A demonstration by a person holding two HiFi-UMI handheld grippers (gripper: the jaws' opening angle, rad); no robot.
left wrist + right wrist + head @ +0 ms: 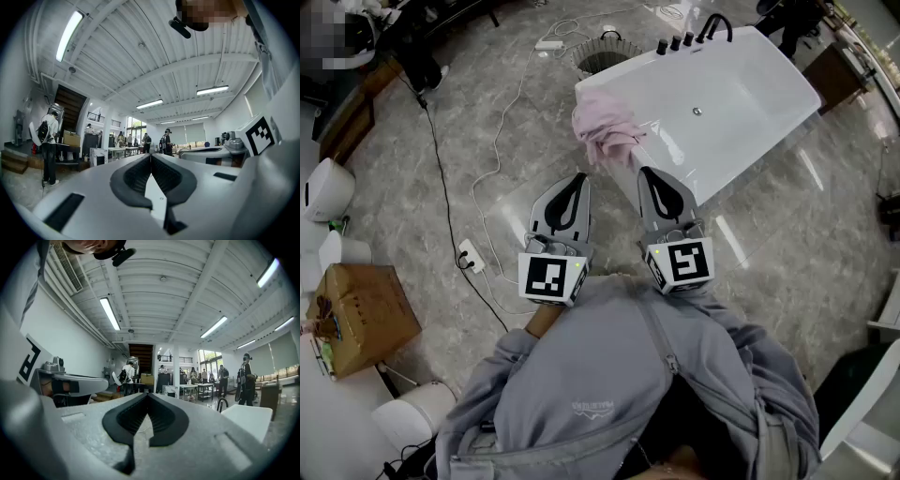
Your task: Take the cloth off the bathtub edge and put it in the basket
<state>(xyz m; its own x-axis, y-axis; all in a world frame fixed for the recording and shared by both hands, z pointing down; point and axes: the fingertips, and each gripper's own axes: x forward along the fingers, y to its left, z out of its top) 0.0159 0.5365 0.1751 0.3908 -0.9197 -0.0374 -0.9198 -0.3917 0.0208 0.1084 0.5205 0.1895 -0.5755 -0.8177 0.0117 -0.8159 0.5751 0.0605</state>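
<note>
The white bathtub (741,94) stands on the grey floor (384,206), with a round basket (607,53) just beside its corner. The pink cloth (605,131) hangs over the tub's edge. The left tongs (574,184) and right tongs (648,176) are pressed together and empty, near the cloth.

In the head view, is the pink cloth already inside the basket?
No, the pink cloth lies draped over the edge of the bathtub, and the basket stands apart on the floor.
</note>
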